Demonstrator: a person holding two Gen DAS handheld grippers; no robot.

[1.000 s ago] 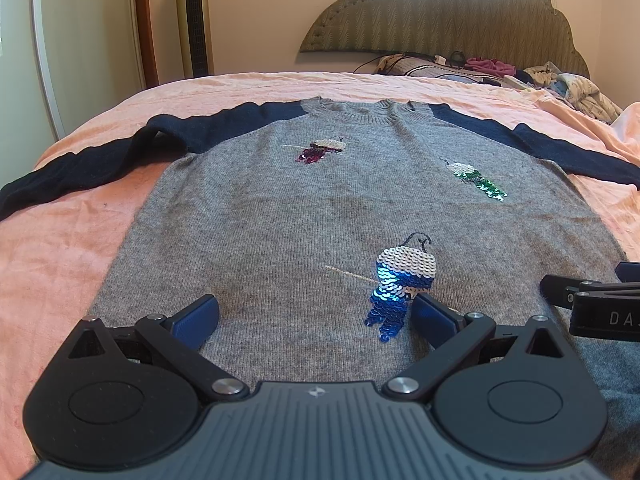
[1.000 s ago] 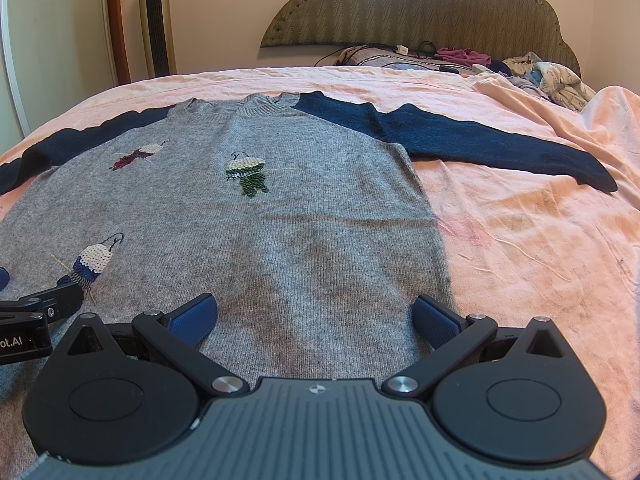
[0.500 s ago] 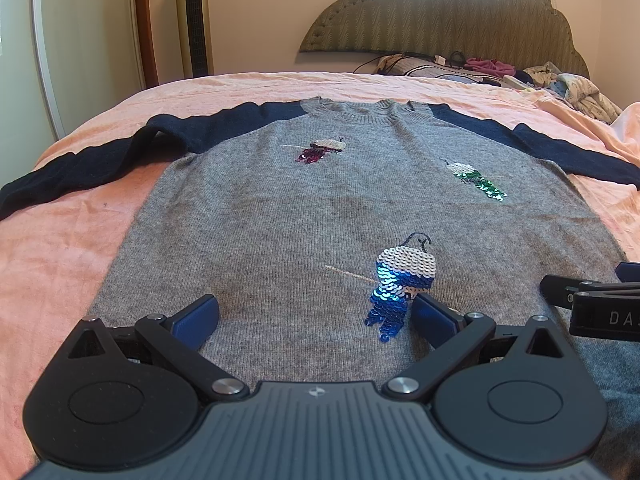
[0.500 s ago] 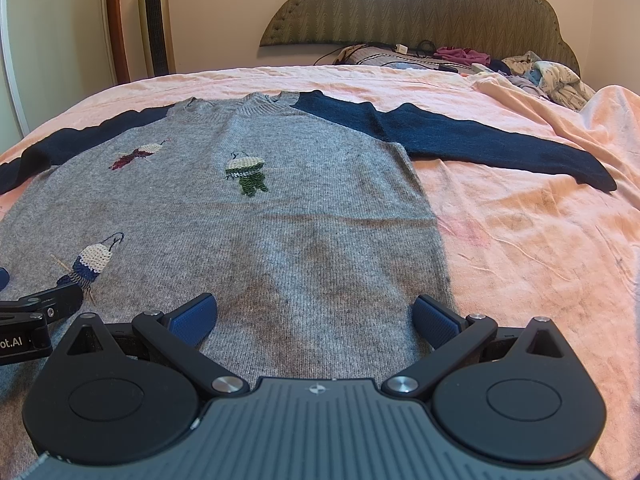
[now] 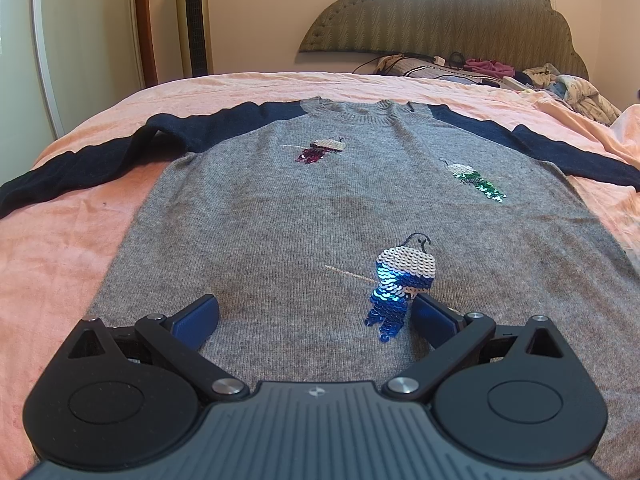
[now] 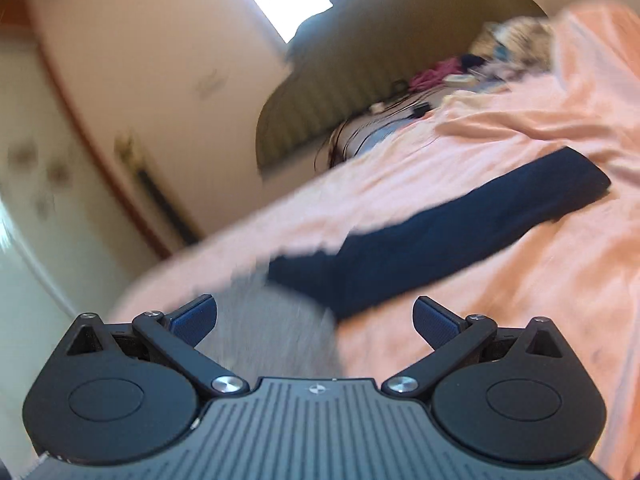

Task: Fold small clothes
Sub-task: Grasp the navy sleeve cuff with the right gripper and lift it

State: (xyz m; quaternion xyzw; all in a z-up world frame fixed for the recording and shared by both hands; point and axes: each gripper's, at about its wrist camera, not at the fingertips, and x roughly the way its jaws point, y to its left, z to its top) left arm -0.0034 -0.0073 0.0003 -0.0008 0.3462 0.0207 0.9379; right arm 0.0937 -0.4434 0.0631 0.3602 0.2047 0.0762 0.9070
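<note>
We see a small grey knitted sweater with navy blue sleeves lying flat and face up on the bed, its ribbed round neckline at the far end and its hem nearest us. Both sleeves spread outward to the sides, the left one slightly rumpled near the shoulder. Three sequinned figures decorate the front: a maroon one near the collar, a green one to the right, a blue one low down. In the blurred, tilted right wrist view, we make out one navy sleeve stretched flat.
</note>
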